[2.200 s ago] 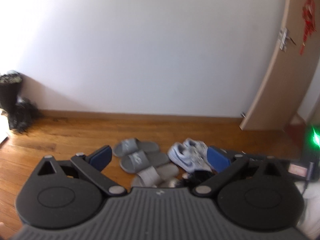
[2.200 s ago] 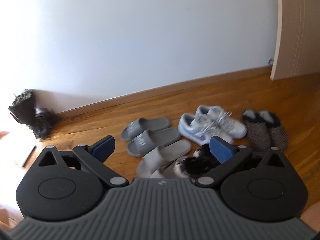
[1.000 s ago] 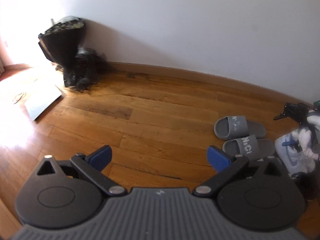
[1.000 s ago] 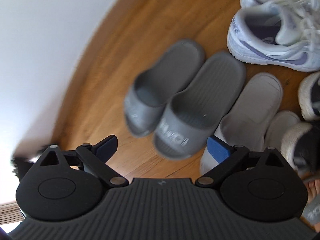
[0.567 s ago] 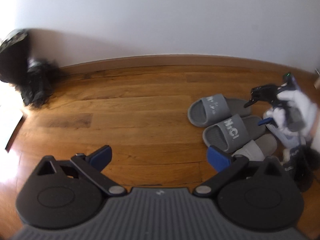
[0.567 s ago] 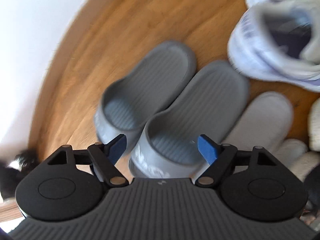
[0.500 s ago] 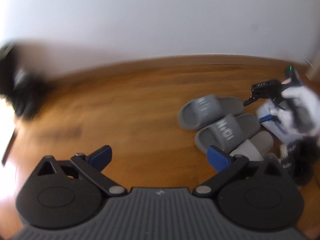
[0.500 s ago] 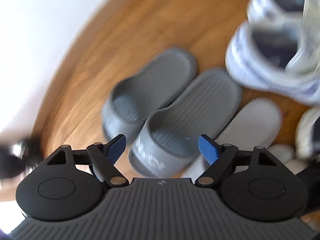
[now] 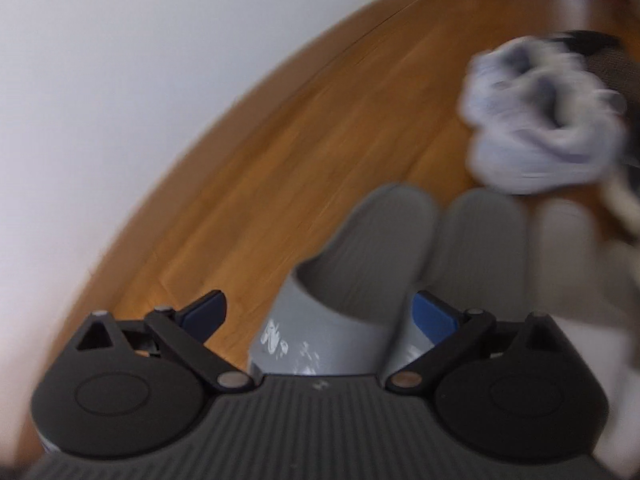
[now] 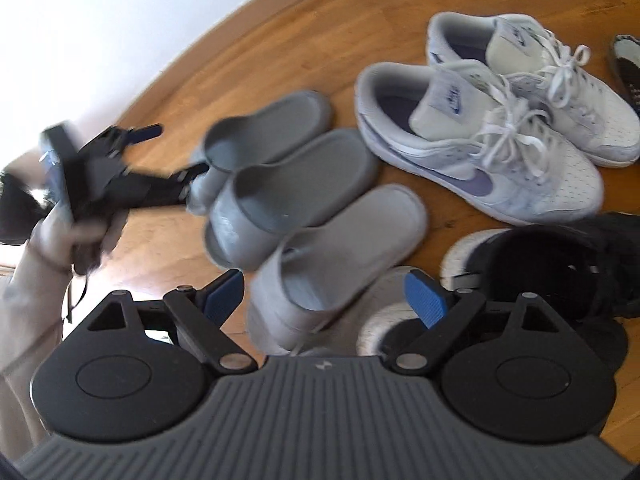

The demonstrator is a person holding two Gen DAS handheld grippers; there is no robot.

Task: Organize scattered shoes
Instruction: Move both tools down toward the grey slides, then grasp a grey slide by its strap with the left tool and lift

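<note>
Shoes lie bunched on the wood floor. In the left wrist view my left gripper is open, its jaws straddling the strap end of a dark grey slide; its mate lies to the right. In the right wrist view my right gripper is open above a light grey slide. The dark grey slides lie beyond it, with the left gripper at the far slide's strap end. White and purple sneakers lie at the upper right. A black shoe is at the right.
A white wall with a wooden baseboard runs behind the shoes. Dark mesh slippers sit at the far right edge. Bare wood floor stretches left of the slides.
My left gripper has swung in and dropped close over the far dark grey slide. My right gripper has shifted from the dark grey slides to the light grey one.
</note>
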